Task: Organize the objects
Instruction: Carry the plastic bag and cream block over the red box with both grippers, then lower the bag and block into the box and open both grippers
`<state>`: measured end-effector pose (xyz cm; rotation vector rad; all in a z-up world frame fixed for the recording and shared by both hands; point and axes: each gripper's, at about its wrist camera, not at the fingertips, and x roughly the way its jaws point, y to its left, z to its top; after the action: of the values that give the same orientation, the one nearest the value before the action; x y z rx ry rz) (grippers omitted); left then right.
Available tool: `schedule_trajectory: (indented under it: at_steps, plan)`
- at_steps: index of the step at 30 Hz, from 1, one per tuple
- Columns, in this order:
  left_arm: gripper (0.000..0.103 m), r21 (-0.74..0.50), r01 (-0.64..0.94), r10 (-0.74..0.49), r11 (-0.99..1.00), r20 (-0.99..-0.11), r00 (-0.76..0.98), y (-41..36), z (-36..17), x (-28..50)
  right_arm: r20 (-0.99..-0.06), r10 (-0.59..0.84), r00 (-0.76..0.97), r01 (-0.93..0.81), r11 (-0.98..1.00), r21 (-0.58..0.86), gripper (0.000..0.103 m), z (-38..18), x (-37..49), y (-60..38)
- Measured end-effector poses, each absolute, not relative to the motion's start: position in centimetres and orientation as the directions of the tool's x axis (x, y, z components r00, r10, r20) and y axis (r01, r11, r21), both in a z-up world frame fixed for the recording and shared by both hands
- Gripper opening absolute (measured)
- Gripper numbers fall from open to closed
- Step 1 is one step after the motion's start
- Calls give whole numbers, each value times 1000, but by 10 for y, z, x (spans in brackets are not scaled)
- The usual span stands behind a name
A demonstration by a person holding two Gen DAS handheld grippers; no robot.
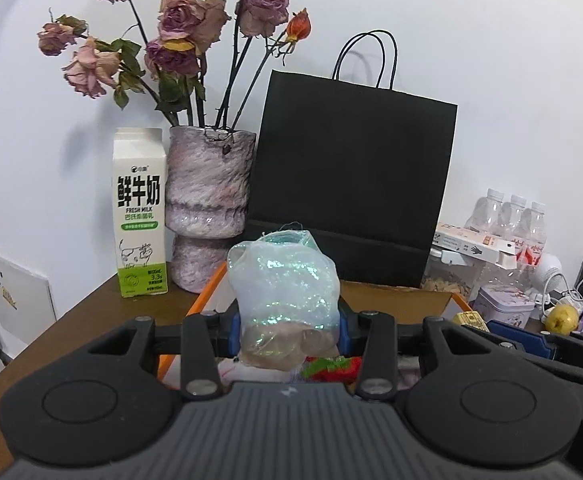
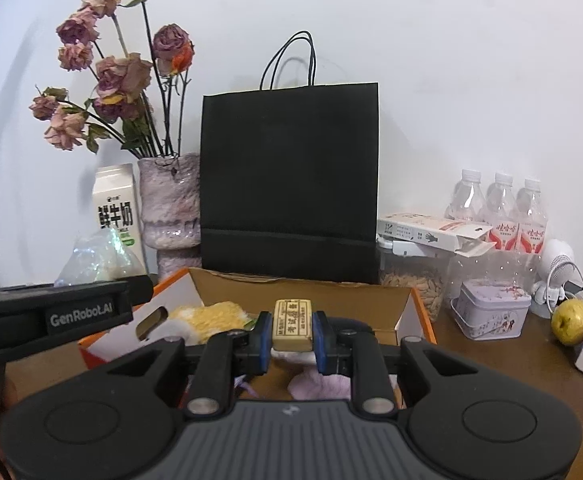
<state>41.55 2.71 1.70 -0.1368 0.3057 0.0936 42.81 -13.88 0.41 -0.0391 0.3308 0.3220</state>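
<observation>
Iridescent, crinkly clear plastic forms a small pouch (image 1: 285, 292) with pale round pieces inside, pinched upright in the left tongs (image 1: 287, 332) above the orange-edged cardboard box (image 1: 207, 292). The right tongs (image 2: 293, 336) are pressed onto a small tan block with printed characters (image 2: 292, 325), held over the same box's open interior, on the brown table (image 2: 511, 364).

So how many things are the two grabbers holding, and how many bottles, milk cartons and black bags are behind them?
Held by left gripper: 1, shimmery pouch
Held by right gripper: 1, yellow block
Clear bottles: 3
Milk carton: 1
Black paper bag: 1
Total: 7
</observation>
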Motion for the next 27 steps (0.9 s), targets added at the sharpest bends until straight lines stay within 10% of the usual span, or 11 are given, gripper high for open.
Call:
schedule_trajectory:
  at_steps: [27]
  plan:
    - [54,-42,-71,52,997,-349,936,28,1,498,-381,263,886,-296,955,-30,20,-17,506,-128]
